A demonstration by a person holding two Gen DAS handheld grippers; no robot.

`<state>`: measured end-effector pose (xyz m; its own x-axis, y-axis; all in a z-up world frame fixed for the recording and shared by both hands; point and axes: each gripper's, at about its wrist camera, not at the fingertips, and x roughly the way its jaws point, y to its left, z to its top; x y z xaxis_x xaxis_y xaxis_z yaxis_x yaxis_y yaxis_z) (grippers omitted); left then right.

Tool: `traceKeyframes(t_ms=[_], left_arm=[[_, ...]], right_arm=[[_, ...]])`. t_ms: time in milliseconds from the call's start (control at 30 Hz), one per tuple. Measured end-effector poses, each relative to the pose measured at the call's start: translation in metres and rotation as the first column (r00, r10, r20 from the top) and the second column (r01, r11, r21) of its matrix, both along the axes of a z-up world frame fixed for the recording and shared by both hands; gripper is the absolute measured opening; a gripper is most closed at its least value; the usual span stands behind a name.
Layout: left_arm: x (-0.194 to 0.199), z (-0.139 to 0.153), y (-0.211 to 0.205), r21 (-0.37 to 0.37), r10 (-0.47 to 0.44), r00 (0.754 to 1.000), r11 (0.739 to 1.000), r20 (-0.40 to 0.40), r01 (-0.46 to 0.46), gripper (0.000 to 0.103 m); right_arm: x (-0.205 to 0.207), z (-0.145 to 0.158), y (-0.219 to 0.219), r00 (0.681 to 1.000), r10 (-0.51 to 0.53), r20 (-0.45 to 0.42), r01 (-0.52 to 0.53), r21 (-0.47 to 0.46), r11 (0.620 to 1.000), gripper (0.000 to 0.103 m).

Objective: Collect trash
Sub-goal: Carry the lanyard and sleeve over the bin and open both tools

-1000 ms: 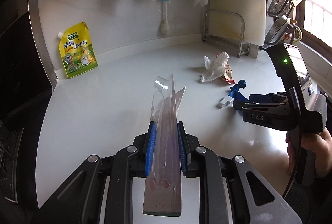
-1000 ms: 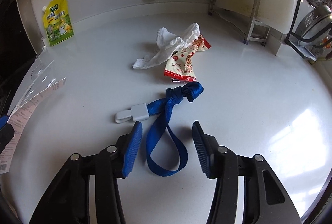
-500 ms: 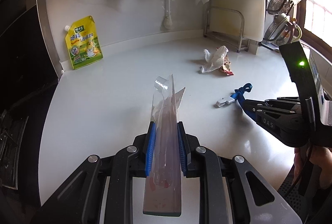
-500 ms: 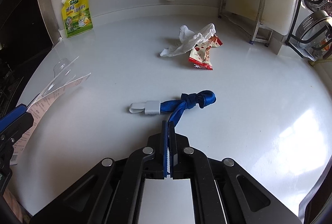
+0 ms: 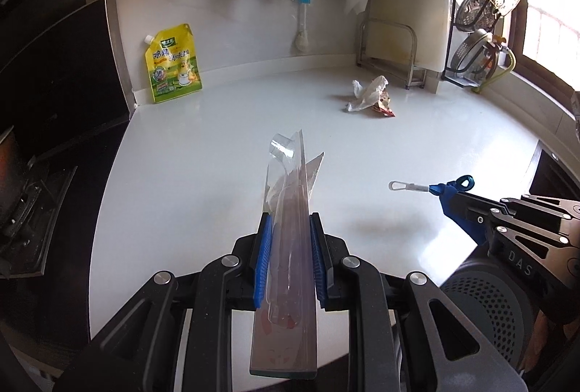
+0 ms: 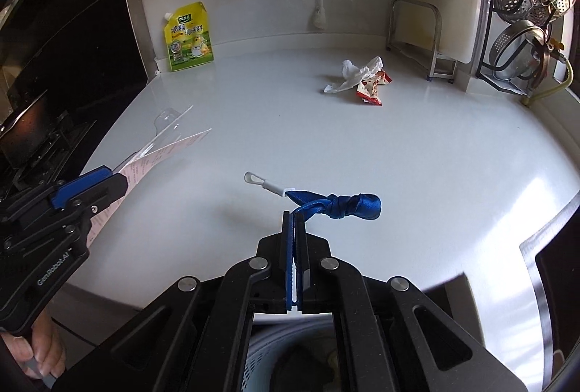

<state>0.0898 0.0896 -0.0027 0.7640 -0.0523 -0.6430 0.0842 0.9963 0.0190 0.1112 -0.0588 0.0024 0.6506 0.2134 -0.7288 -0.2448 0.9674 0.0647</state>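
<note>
While the left gripper [image 5: 289,258] pinched a clear plastic wrapper [image 5: 290,210] at lower centre, the right gripper [image 6: 294,232] was clamped on a blue strap [image 6: 337,205] lifted off the counter [image 6: 417,145] — best kept clamped, carried steadily to a bin — tissue [image 6: 353,74] and snack packet [image 6: 371,87] remained upper right.

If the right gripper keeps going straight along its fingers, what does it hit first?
Probably bare white countertop. The right gripper, shut on the knotted blue strap, points down at open surface. The crumpled white tissue and red-and-white snack wrapper lie farther on, slightly right; depth is unclear.
</note>
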Motion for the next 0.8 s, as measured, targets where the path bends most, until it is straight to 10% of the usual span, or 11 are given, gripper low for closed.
traceKeyframes(t_ms=[800], left_arm=[[-0.101, -0.038, -0.103, -0.042, -0.272, 0.958, 0.962, -0.087, 0.27, 0.021]], right_arm=[[-0.174, -0.04, -0.107, 0.969, -0.244, -0.042, 0.246, 0.038, 0.969, 0.001]])
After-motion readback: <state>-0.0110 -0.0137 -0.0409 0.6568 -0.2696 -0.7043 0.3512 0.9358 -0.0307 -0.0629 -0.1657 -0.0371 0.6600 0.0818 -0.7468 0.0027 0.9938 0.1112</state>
